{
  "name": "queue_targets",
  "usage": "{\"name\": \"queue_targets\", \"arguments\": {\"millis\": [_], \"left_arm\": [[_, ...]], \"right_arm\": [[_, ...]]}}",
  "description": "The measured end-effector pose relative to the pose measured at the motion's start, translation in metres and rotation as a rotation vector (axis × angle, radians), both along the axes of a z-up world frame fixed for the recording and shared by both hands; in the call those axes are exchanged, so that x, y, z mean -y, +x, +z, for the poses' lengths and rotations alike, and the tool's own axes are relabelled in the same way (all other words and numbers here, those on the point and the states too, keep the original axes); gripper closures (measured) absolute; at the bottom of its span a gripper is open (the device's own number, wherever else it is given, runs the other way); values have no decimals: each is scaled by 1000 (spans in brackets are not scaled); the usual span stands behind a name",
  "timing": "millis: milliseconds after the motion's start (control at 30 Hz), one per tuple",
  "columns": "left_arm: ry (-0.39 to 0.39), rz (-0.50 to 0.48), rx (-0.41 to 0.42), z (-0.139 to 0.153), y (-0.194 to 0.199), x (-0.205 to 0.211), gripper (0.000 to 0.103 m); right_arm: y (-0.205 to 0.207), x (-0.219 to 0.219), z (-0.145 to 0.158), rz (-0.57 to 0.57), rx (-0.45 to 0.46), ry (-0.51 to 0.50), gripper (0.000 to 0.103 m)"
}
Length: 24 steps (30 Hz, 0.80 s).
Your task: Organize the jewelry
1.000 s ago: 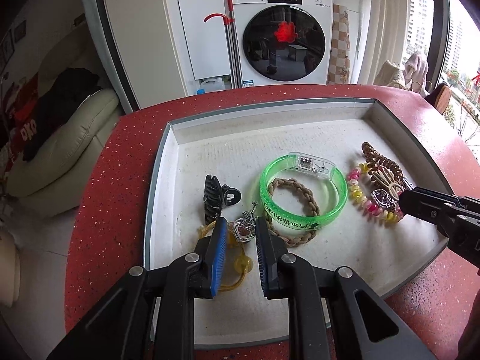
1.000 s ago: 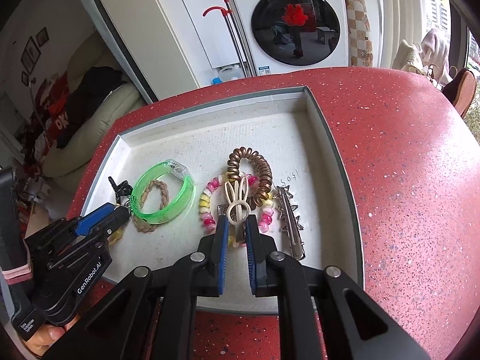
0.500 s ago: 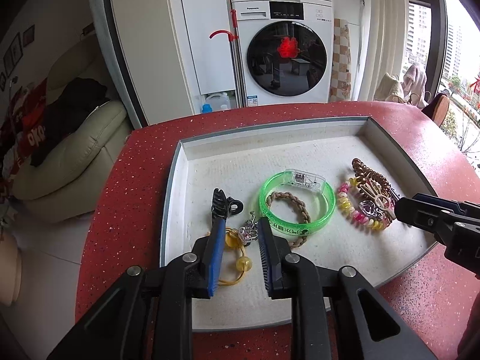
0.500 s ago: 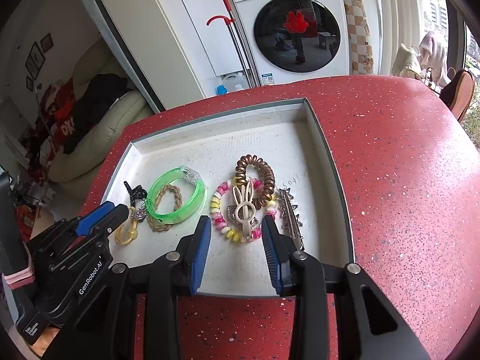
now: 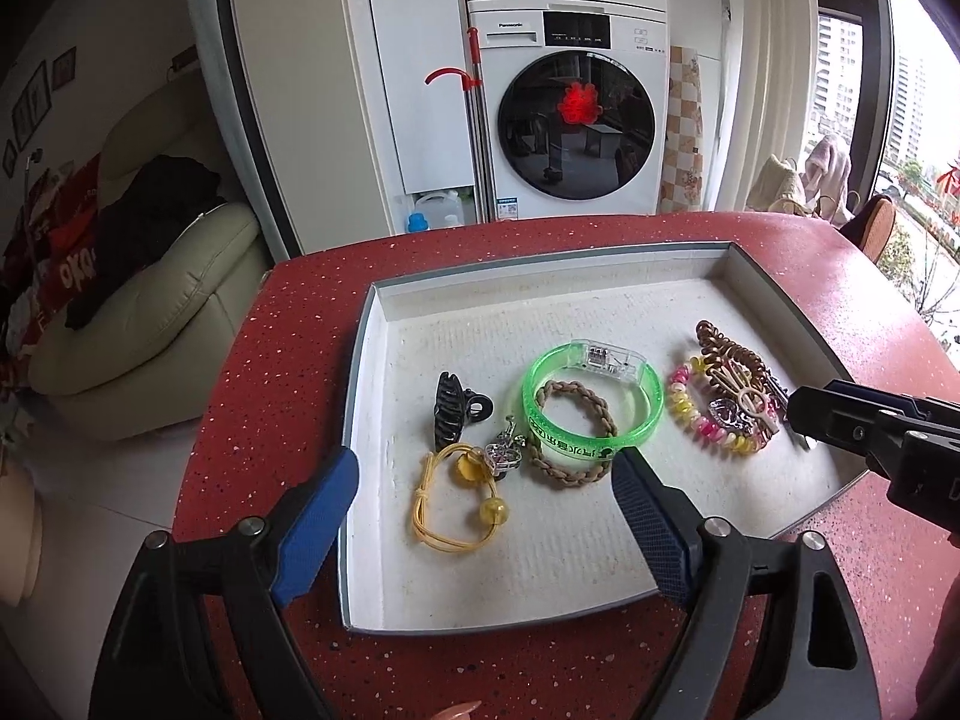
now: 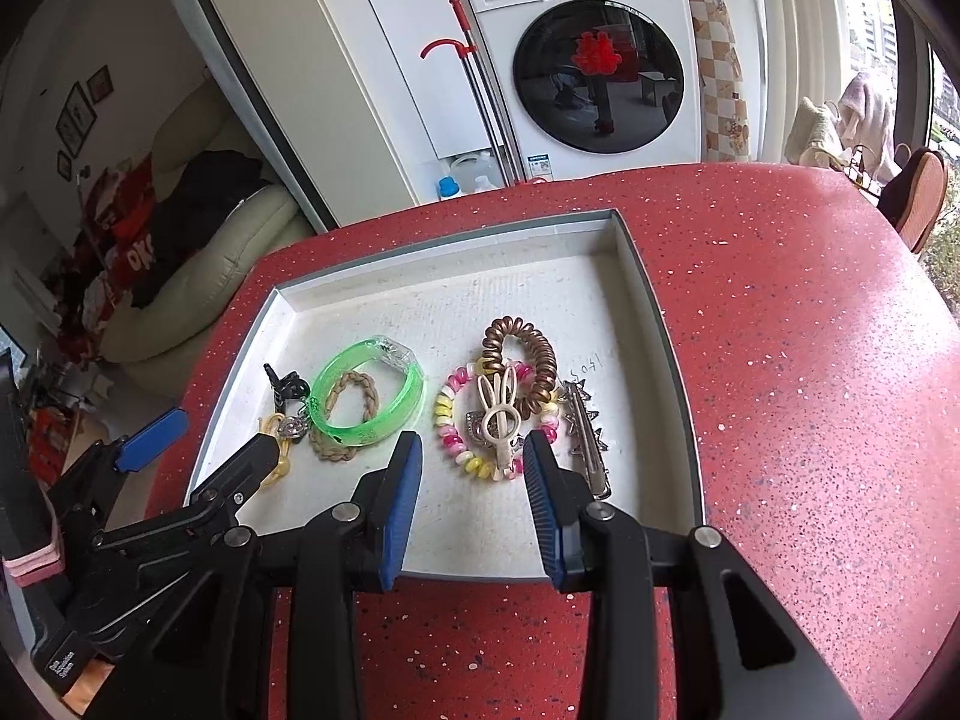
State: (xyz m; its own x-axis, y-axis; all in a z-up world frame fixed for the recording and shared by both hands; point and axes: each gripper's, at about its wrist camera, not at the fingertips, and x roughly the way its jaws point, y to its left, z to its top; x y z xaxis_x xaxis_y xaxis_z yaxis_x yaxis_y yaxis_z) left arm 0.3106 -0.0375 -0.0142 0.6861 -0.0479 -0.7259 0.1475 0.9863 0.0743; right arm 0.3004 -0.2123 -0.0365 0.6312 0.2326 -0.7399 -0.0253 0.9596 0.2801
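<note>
A white tray [image 5: 360,420] on the red table holds the jewelry. My left gripper [image 5: 485,468] hovers at its near edge, jaws opening wide and gripping nothing; below the gap lie a yellow beaded hair tie [image 5: 426,504] and a silver heart charm [image 5: 503,455], with a black claw clip [image 5: 449,405] and a green bangle [image 5: 651,396] round a braided bracelet [image 5: 573,387] behind. My right gripper [image 6: 471,447] is opening too. Its pads stand apart either side of a cream rabbit clip [image 6: 498,414] lying on a pink-yellow bead bracelet [image 6: 447,420].
A brown spiral hair tie [image 6: 510,330] and a silver spiked clip [image 6: 585,438] lie at the tray's right. The red table [image 6: 780,360] stretches to the right. A washing machine [image 5: 576,108] and a cream sofa [image 5: 150,312] stand beyond it.
Both grippers have opened, the left one much wider. The left drew back and up from the heart charm, leaving it on the tray. The right let go of the rabbit clip.
</note>
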Motion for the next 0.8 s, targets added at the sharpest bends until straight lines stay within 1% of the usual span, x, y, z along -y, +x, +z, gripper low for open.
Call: {"name": "queue_targets", "arguments": {"millis": [33,67,200,267,300,333,367,567,800], "left_arm": [[-1,7,7,0,-2,-1,0],[-1,9,10,0,-2,-2,0],[-6,11,9,0,-5,-4,0],[-8,13,15,2,-9,-4,0],[-9,14,18,3,-11,-5,0],[-8,18,21,5,-14,-5,0],[-8,20,25,6,-16,-6,0],[-18,45,58,15,-36,-13,0],[-33,91,87,19,-62,-24,0]], "right_arm": [[-1,0,1,-3,2,1,58],[-2,0,1,-4,5,-1,56],[-8,-5,6,5,24,-49,54],[-14,-9,10,6,49,-84,46],[-18,-10,13,2,69,-100,34],[-22,-11,15,-3,92,-109,19],[-27,-12,18,-6,117,-111,14],[-47,-8,26,-52,188,-113,11],[-69,-12,25,-64,212,-156,11]]}}
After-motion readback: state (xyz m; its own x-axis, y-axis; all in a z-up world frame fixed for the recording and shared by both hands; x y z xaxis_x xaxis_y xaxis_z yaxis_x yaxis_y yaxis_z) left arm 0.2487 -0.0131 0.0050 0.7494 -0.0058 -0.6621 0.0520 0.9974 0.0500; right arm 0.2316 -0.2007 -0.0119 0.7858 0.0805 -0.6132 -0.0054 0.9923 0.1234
